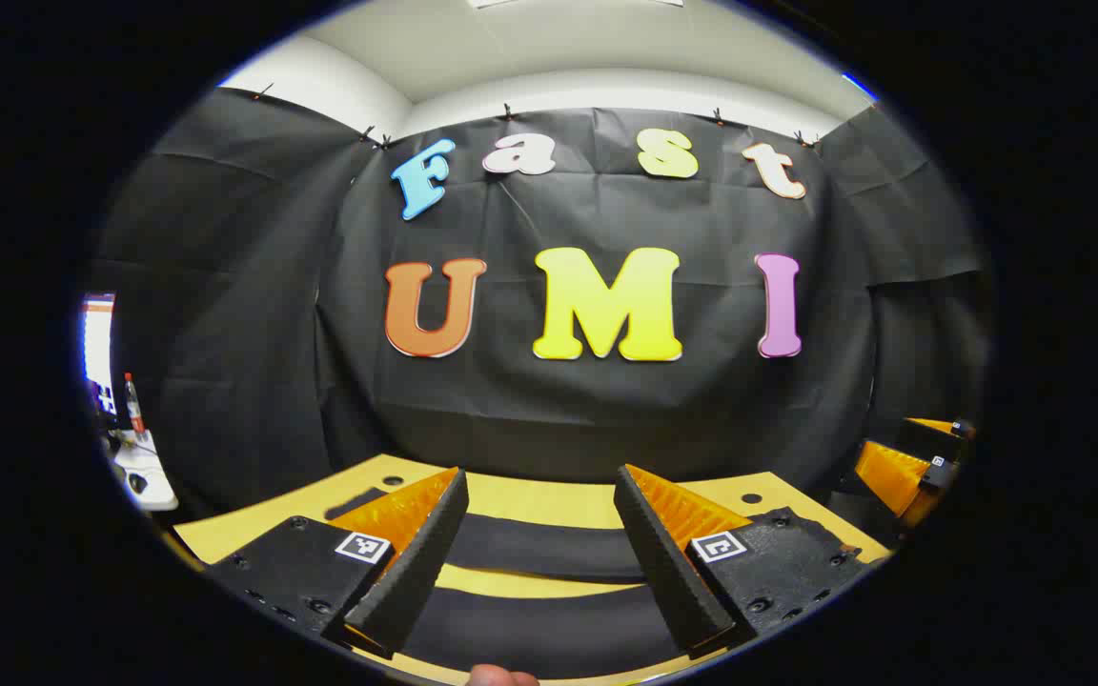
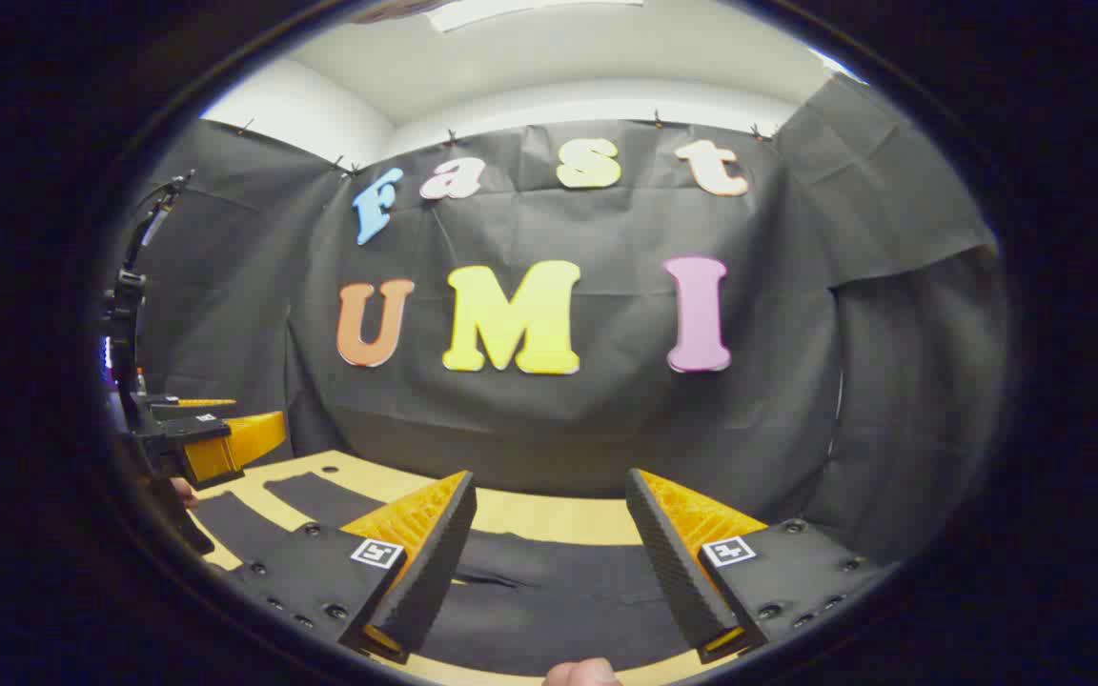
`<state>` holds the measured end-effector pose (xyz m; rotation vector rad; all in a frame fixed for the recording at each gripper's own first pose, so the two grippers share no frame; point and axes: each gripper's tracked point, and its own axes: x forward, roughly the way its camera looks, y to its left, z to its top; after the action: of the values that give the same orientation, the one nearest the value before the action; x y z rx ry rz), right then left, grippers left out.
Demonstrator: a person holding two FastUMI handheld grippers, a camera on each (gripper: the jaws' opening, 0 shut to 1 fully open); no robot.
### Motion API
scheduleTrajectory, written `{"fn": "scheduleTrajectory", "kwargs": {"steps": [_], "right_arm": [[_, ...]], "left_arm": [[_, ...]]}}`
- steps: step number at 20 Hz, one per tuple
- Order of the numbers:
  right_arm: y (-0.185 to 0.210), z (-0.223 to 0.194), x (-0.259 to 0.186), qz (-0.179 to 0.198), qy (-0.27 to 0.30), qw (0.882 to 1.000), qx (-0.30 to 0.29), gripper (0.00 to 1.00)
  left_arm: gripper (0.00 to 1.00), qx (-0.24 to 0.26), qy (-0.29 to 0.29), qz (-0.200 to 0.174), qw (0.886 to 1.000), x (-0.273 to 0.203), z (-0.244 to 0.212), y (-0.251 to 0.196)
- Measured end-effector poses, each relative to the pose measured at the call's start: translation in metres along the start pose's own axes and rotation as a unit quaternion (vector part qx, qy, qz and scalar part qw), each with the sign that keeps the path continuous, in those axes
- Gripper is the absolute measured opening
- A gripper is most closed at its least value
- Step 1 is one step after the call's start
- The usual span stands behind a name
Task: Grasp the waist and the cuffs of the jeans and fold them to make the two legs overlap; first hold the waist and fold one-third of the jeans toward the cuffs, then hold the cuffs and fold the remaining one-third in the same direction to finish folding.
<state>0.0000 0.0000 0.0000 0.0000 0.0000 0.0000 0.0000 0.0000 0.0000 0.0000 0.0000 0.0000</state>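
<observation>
Left gripper view looks across a pale yellow wooden bench point(image 1: 530, 495) toward the black cloth booth wall point(image 1: 606, 410) that closes it off at the back. On the bench lie the dark, almost black jeans point(image 1: 549, 548), spread flat with the two legs running side by side as two dark bands and a strip of bare bench between them. Two small round holes show in the bench top near its far edge. At the far left, past the cloth's edge, a lit screen point(image 1: 97, 348) and a small bottle point(image 1: 133, 405) stand on a white surface. The left gripper point(image 1: 541, 562) hangs above the jeans with its fingers spread wide apart, holding nothing and touching nothing that I can see. A fingertip of the person's hand point(image 1: 501, 676) shows at the bottom edge. At the far right the right gripper point(image 1: 911, 467) sits over the bench's end.

Right gripper view shows the right gripper point(image 2: 549, 572) above a wider part of the jeans point(image 2: 549, 591), where a dark slit like a pocket opening or seam is visible; its fingers are likewise wide apart and empty. The left gripper point(image 2: 215, 443) is at the left, well apart, over the legs. The bench point(image 2: 549, 514) has bare room between the jeans and the wall, and nothing stands between either gripper and the cloth below it.
</observation>
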Motion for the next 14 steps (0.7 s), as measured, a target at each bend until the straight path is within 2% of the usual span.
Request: {"fn": "scheduleTrajectory", "kwargs": {"steps": [3, 5, 6, 7, 10, 14], "right_arm": [[0.068, 0.025, 0.016, -0.020, 0.006, 1.000, 0.022, 0.95], [0.096, 0.039, 0.027, -0.030, 0.009, 0.999, 0.021, 0.95], [0.103, 0.048, 0.031, -0.034, 0.006, 0.999, 0.021, 0.95], [0.109, 0.053, 0.035, -0.039, 0.006, 0.999, 0.018, 0.95], [0.118, 0.063, 0.041, -0.043, 0.008, 0.999, 0.011, 0.95], [0.128, 0.075, 0.046, -0.031, -0.005, 0.999, -0.010, 0.95]], "left_arm": [[1.00, 0.018, -0.004, -0.020, 1.000, 0.006, 0.022, 0.055], [0.98, 0.017, 0.002, -0.027, 0.999, 0.009, 0.030, 0.083], [0.94, 0.018, 0.001, -0.024, 1.000, 0.009, 0.035, 0.097], [0.98, 0.017, 0.001, -0.020, 1.000, 0.010, 0.039, 0.109], [0.98, 0.011, 0.004, -0.006, 1.000, 0.012, 0.041, 0.136], [0.98, 0.001, 0.007, 0.007, 1.000, 0.018, 0.042, 0.144]]}}
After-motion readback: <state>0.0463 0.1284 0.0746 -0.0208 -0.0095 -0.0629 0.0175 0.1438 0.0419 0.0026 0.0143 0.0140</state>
